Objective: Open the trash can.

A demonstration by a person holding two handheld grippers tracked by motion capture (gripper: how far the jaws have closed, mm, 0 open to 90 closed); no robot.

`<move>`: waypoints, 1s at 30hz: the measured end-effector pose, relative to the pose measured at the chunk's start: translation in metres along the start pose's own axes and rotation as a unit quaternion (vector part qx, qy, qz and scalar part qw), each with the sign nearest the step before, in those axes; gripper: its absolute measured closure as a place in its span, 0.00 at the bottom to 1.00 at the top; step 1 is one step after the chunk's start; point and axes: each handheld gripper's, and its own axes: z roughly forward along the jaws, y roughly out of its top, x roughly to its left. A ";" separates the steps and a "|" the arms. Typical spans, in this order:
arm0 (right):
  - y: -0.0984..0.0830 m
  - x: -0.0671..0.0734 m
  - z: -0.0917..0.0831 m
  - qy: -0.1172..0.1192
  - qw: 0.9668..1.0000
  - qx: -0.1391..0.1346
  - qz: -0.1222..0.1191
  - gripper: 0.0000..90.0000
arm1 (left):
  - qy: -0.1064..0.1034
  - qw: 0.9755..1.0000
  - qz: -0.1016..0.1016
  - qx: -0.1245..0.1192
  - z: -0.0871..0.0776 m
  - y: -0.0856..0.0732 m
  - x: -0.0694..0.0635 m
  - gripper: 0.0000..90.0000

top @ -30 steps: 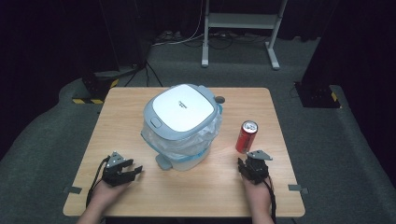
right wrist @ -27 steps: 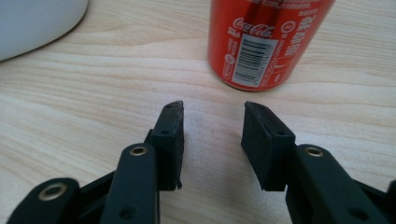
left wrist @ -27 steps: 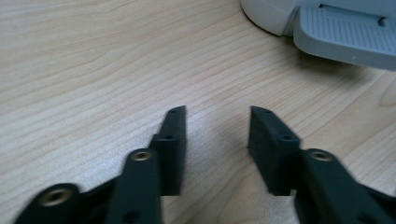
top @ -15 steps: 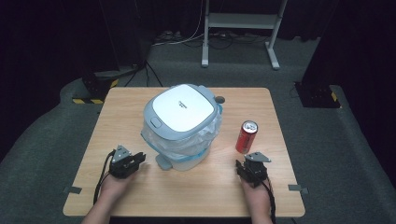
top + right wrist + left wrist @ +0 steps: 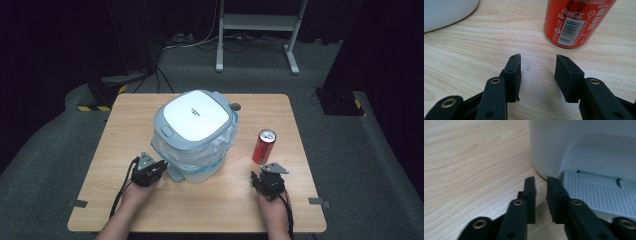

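The left tool (image 5: 148, 170) has slid toward the lidded bin (image 5: 195, 135) mid-tabletop (image 5: 100, 150), its jaws just closing to nearly together, empty. The right tool (image 5: 537, 75), spread, faces the light, slippery can (image 5: 579, 22); grip its middle.

We see the bin (image 5: 196, 131) standing in the middle of the tabletop (image 5: 125, 115), the largest obstacle, its lid and bagged rim blocking any straight path between the left and right halves. The left hand-held gripper (image 5: 155, 169) sits just beside the bin's base near the front edge; in the left gripper view (image 5: 541, 185) the wall and ribbed pedal (image 5: 599, 195) rise right ahead of its nearly closed jaws. The can (image 5: 263, 146) stands upright on the right, just ahead of the right hand-held gripper (image 5: 261, 176), with bare wood between jaws and can. We find open strips along the left, back, right and front edges.
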 end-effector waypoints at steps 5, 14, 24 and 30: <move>0.000 0.002 0.000 0.005 1.000 0.002 -0.002 0.60 | -0.015 1.000 0.005 0.003 -0.005 -0.002 -0.003 0.92; 0.000 0.015 -0.001 0.024 1.000 0.001 -0.017 0.59 | -0.045 0.999 0.013 0.026 -0.012 -0.010 -0.023 0.90; -0.001 0.037 -0.002 0.046 0.998 0.001 -0.035 0.59 | -0.048 0.998 0.034 0.028 -0.013 -0.014 -0.029 0.86; 0.000 0.046 -0.002 0.050 0.998 0.002 -0.023 0.55 | -0.051 0.997 0.027 0.051 -0.009 -0.015 -0.030 0.83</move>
